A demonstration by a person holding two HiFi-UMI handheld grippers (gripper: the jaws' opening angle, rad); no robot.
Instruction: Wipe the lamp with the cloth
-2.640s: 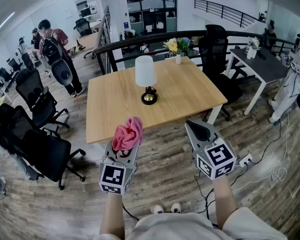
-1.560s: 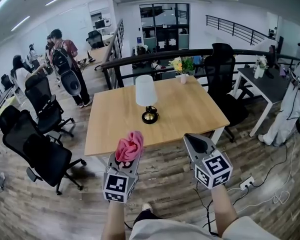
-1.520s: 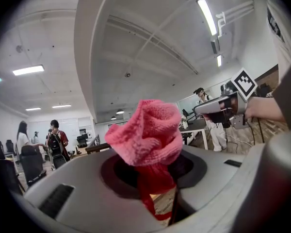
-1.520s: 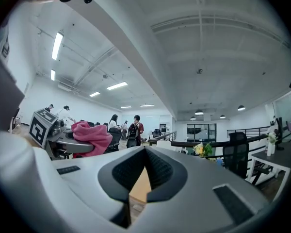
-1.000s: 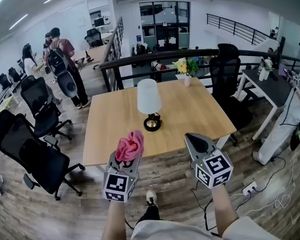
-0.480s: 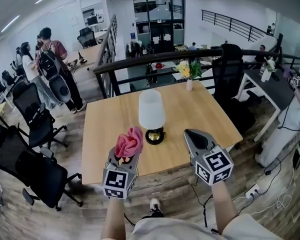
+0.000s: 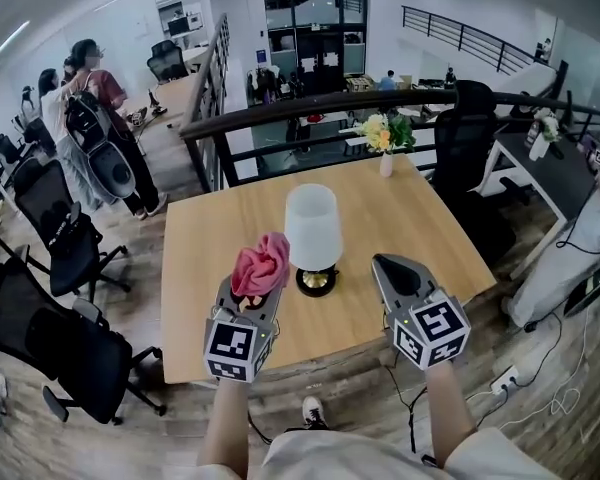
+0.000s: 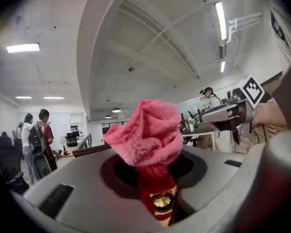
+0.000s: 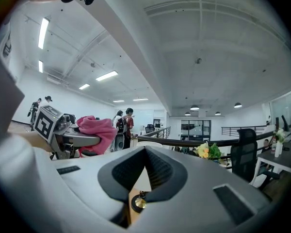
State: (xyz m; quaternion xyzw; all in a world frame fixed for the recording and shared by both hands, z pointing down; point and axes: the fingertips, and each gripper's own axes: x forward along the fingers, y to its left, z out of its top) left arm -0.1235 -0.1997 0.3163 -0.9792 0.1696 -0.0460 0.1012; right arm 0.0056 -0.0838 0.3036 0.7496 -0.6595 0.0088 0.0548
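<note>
A person is holding two handheld grippers out over the near edge of a wooden table (image 7: 210,238) in an open-plan office. At lower left of the head view, the left gripper (image 7: 257,293) is clamping a bunched pink cloth (image 7: 261,265), which is puffing up above the jaw tips; that gripper's own view shows the jaws pinching the fabric's lower folds. At lower right, the right gripper (image 7: 388,265) is pointing the same way with its jaws pressed together and nothing between them.

The lamp (image 7: 313,230), with a white shade on a dark stem and a round brass-and-black base, is standing upright on the table at the centre of the frame, between the two grippers as the head view shows them. The cloth is sitting just left of the shade in that picture; whether the two are touching cannot be told. Both gripper views are catching the brass base low in the frame, just beyond the jaw tips.

A small vase of yellow flowers (image 7: 382,136) is standing at the table's far edge, toward the upper right. Black office chairs (image 7: 55,243) are filling the left side of the frame, and people (image 7: 80,98) are standing at upper left beside a dark railing (image 7: 300,110).
</note>
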